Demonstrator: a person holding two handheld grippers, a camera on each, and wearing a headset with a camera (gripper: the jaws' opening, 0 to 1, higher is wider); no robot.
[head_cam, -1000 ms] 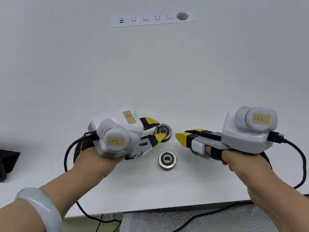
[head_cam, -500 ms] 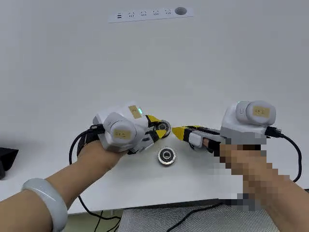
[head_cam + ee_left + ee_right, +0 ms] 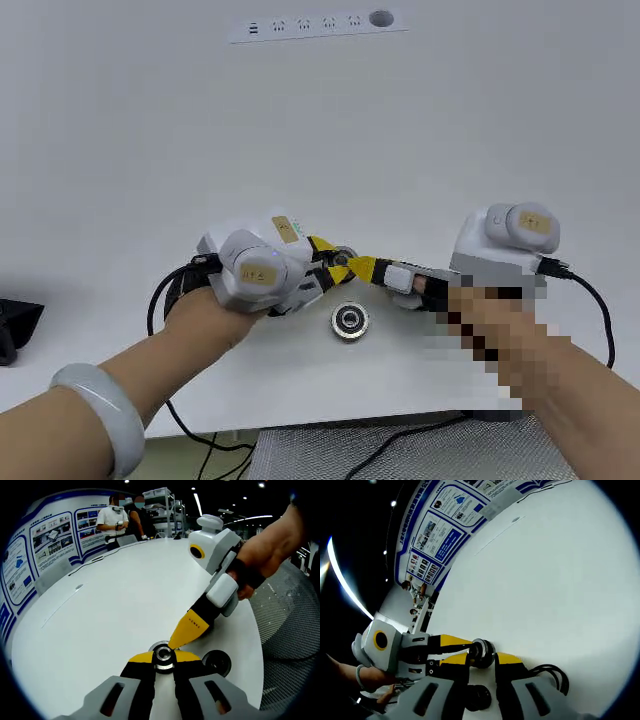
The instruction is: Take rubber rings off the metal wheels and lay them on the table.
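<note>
A small metal wheel [image 3: 163, 655] with a black rubber ring is held between the yellow tips of my left gripper [image 3: 163, 658], which is shut on it. In the head view this wheel [image 3: 343, 257] sits just above the table between both grippers. My right gripper [image 3: 482, 660] has come in from the right; its yellow tips press on both sides of the same wheel's ring [image 3: 482, 652]. A second wheel [image 3: 350, 320] lies flat on the white table [image 3: 420, 150] just below the two grippers, also visible as the second wheel [image 3: 216, 662].
A white power strip [image 3: 318, 22] lies at the table's far edge. A black object [image 3: 15, 325] sits at the left edge. Black cables trail from both grippers over the front edge [image 3: 330, 415]. People stand by shelves [image 3: 117, 520] far off.
My right gripper has moved left until its tips meet the wheel in my left gripper. The left gripper stays shut on that wheel. The second wheel has not moved.
</note>
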